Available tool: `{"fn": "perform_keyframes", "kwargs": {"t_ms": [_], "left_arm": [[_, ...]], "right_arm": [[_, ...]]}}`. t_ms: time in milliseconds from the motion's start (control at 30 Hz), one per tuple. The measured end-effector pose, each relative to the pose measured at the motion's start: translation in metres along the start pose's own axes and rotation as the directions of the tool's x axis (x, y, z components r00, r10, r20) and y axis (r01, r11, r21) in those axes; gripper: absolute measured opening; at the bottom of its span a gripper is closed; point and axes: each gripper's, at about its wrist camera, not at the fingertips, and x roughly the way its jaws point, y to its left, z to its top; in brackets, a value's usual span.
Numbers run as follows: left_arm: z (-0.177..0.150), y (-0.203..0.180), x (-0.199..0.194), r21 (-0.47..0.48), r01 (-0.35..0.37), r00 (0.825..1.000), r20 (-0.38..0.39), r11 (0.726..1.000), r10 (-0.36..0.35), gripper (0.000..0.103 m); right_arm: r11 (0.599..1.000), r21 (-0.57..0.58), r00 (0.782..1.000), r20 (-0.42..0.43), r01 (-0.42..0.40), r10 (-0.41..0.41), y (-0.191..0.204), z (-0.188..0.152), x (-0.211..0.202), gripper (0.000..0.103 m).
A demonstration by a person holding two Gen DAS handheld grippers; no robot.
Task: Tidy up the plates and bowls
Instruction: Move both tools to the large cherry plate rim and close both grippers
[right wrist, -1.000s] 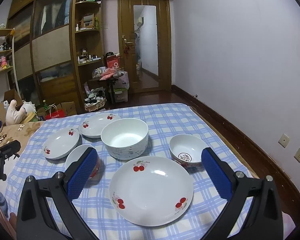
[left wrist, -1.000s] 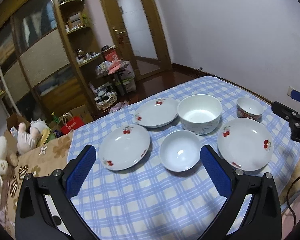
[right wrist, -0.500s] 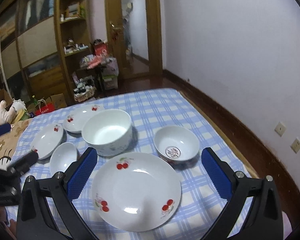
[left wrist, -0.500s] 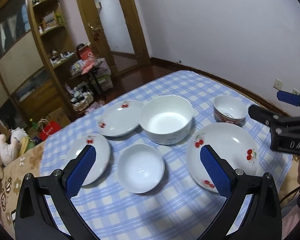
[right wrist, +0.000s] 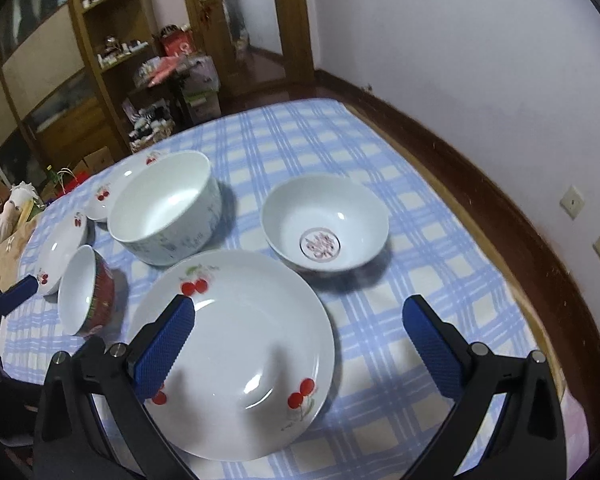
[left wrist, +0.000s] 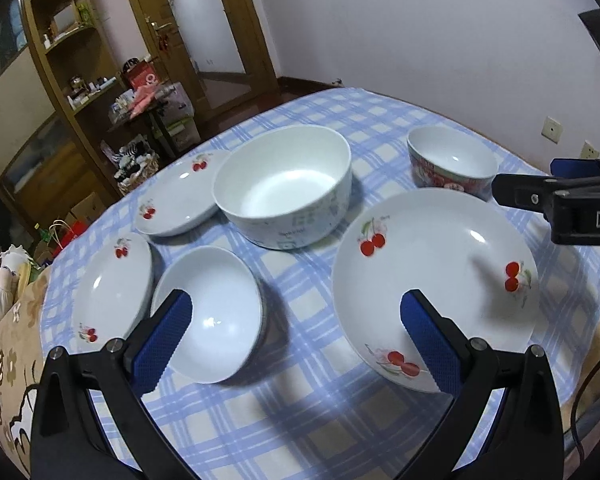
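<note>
- My left gripper [left wrist: 296, 328] has its blue-padded fingers spread wide with nothing between them; it hangs above the near edge of the checked tablecloth [left wrist: 300, 412].
- My right gripper [right wrist: 300, 340] is just as wide apart and holds nothing. Its left pad overlaps the rim of the large cherry plate [right wrist: 236, 352] in my picture, but I cannot tell whether it touches.
- From the left wrist I see only the tip of the right gripper, cut off at the frame's right edge.
- The small bowl [left wrist: 210, 314] looks plain white from the left wrist; the right wrist shows its outside is red. It sits left of the large plate, apart from it.
- The patterned bowl [right wrist: 326, 226] has a pinkish round mark inside its bottom; I can't read it. The left wrist shows only its rim and outer pattern.
- The big deep bowl [left wrist: 286, 190] stands at the middle of the table; the print on its side is too faint to make out.
- Two small cherry plates lie to its left: the far plate [left wrist: 180, 198] just beside it and partly hidden behind it from the right wrist, the near plate [left wrist: 112, 288] beside the small bowl.
- The right wrist picture is blurred.
</note>
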Motion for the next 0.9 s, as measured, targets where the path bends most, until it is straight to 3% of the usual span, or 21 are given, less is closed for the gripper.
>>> {"fn": "perform_keyframes", "kwargs": {"t_ms": [267, 500, 700, 733, 767, 800, 900], "left_arm": [[-0.004, -0.009, 0.017, 0.007, 0.033, 0.999, -0.036, 0.999, -0.033, 0.102], [-0.008, -0.010, 0.028, -0.025, 0.101, 0.991, -0.088, 0.995, -0.102, 0.100], [-0.013, -0.013, 0.041, -0.044, 0.150, 0.978, -0.141, 0.988, -0.155, 0.073], [-0.014, -0.014, 0.043, -0.046, 0.160, 0.975, -0.148, 0.986, -0.165, 0.064], [-0.015, -0.015, 0.045, -0.050, 0.177, 0.970, -0.161, 0.983, -0.183, 0.047], [-0.016, -0.015, 0.049, -0.056, 0.196, 0.961, -0.185, 0.979, -0.203, 0.040], [-0.020, -0.015, 0.057, -0.093, 0.217, 0.948, -0.218, 0.972, -0.233, 0.035]], "right_arm": [[1.000, -0.018, 0.997, -0.080, 0.018, -0.020, -0.001, -0.008, 0.022, 0.103], [1.000, -0.025, 0.992, -0.125, 0.009, -0.012, 0.002, -0.012, 0.030, 0.103], [1.000, -0.017, 0.982, -0.189, -0.008, 0.005, 0.001, -0.016, 0.044, 0.080], [1.000, -0.015, 0.981, -0.195, -0.010, 0.007, 0.001, -0.017, 0.045, 0.077], [1.000, -0.014, 0.979, -0.202, -0.011, 0.008, 0.001, -0.017, 0.046, 0.072], [1.000, -0.011, 0.977, -0.212, -0.016, 0.013, 0.001, -0.017, 0.048, 0.068], [0.999, -0.007, 0.974, -0.224, -0.032, 0.030, 0.001, -0.018, 0.050, 0.062]]}}
